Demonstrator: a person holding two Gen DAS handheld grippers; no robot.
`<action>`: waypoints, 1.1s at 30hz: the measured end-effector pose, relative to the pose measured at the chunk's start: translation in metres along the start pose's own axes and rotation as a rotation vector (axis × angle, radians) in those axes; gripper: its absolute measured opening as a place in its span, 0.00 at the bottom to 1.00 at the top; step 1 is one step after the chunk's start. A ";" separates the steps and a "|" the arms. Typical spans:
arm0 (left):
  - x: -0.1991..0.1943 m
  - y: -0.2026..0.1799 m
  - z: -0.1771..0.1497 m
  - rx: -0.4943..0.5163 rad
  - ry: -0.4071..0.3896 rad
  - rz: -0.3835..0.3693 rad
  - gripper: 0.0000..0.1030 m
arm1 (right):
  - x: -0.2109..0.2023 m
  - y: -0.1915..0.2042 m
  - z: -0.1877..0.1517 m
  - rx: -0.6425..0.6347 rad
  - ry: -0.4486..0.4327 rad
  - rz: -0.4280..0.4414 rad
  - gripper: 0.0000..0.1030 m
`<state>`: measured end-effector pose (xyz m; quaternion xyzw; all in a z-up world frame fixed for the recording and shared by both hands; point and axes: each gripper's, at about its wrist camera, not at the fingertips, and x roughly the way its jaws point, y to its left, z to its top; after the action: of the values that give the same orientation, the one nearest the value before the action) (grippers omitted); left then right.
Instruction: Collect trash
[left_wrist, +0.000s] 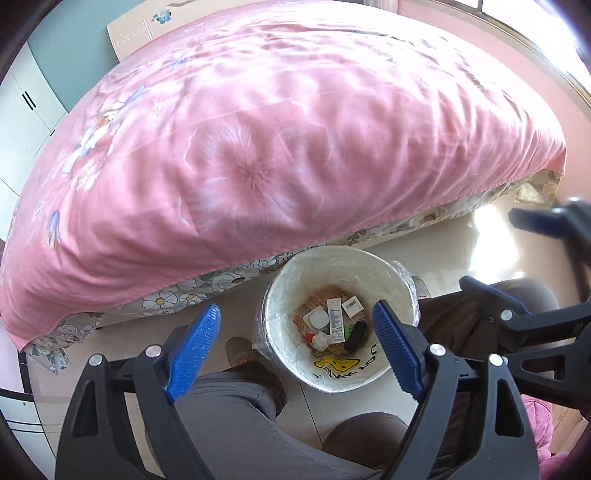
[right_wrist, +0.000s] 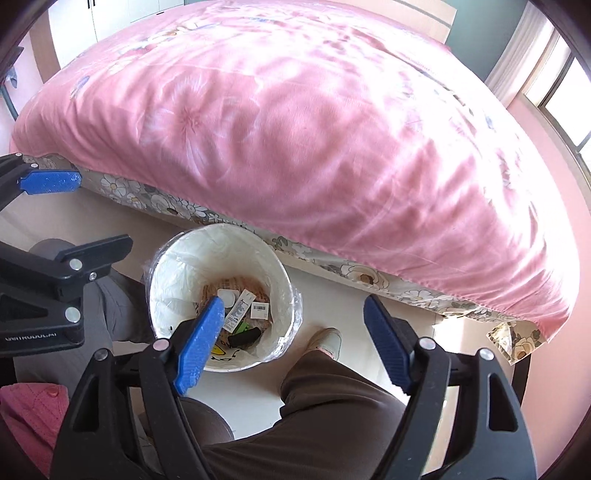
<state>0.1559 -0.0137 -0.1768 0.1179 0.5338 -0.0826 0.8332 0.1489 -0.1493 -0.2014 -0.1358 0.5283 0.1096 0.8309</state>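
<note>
Left tool (left_wrist: 295, 350) spread wide, nothing between its pads. White lined bin (left_wrist: 280, 291) on the floor beside the pink bed (left_wrist: 258, 147); inside: paper slips, white lid, crumpled wrapper, black item. Right tool (right_wrist: 295, 339) also spread, nothing gripped.

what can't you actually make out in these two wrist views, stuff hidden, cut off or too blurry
- Printing on the paper slips in the trash bin: too small to read in both views.
- Bin floor, right wrist view: partly hidden behind one finger of the right gripper.
- Yellow duck print lettering: cut short by the bin rim.
- Right gripper in the left wrist view: blurred, cut by the frame edge.
- Left gripper: jaws apart, nothing between the pads.
</note>
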 end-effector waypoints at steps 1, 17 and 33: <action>-0.011 -0.002 -0.001 0.003 -0.020 0.006 0.85 | -0.011 -0.002 0.000 -0.001 -0.017 -0.004 0.75; -0.169 -0.019 -0.034 0.068 -0.346 0.049 0.91 | -0.172 -0.003 -0.023 0.059 -0.295 -0.015 0.84; -0.213 -0.016 -0.073 0.029 -0.397 0.051 0.93 | -0.229 0.016 -0.055 0.120 -0.406 -0.099 0.85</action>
<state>-0.0006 -0.0060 -0.0138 0.1247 0.3548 -0.0905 0.9221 0.0018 -0.1617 -0.0178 -0.0868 0.3486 0.0620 0.9312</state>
